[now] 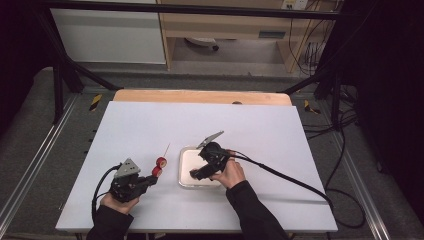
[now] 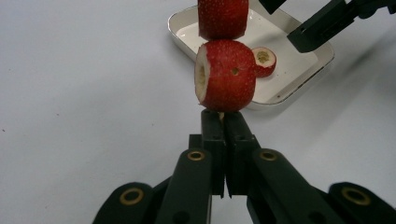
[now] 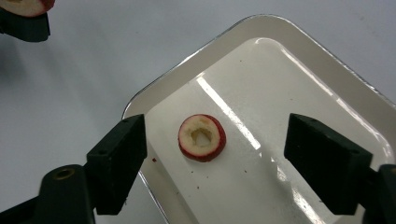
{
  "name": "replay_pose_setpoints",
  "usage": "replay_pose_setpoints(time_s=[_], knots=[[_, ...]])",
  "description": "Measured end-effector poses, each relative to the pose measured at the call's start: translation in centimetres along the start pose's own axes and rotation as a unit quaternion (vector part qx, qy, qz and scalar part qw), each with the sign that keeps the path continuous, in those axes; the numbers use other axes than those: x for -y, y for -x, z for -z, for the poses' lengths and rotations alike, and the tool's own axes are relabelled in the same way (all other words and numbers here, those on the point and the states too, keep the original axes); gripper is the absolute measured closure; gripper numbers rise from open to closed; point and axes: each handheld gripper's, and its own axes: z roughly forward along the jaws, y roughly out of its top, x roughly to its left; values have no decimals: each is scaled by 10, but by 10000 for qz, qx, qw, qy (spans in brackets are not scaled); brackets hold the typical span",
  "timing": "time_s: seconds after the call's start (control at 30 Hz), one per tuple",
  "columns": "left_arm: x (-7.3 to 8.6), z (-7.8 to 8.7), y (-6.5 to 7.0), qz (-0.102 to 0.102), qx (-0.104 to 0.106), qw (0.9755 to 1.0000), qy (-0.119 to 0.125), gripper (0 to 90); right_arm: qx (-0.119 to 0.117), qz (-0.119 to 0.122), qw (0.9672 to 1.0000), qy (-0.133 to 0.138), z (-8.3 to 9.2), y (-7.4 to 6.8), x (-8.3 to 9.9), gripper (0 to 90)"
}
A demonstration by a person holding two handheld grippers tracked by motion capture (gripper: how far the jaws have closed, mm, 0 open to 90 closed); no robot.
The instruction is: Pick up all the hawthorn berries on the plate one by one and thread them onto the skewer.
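My left gripper [image 1: 153, 176] [image 2: 223, 115] is shut on the base of a thin wooden skewer [image 1: 166, 148]. Two red strawberry pieces [image 1: 160, 162] [image 2: 226, 74] are threaded on the skewer just past the jaw tips. A white tray [image 1: 188, 159] [image 3: 159, 88] lies right of it, holding one cut strawberry slice [image 3: 201, 137] [image 2: 264, 60] with a pale hollow centre. My right gripper [image 1: 196, 174] [image 3: 222, 140] hovers over the tray with its jaws wide apart, open. The slice lies below and between them, untouched.
The white table top [image 1: 150, 125] has free room at the left, back and right. A wooden strip [image 1: 200, 96] runs along its far edge. The right gripper's cable [image 1: 290, 180] trails across the table to the right. Black frame posts stand at the back corners.
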Motion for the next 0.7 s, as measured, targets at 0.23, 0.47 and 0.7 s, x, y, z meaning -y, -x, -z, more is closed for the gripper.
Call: replay_pose_setpoints(time_s=[0.23,0.47,0.7], knots=[[0,-1,-1,24,21,10000,3,881,-46,20,9996,-272,-17,-3,-4,365],[0,-2,0,4,17,10000,-28,881,-34,169,9990,-418,-27,-6,-3,463],[0,-3,0,-25,21,10000,-54,881,31,312,9983,-492,-31,-6,-1,568]])
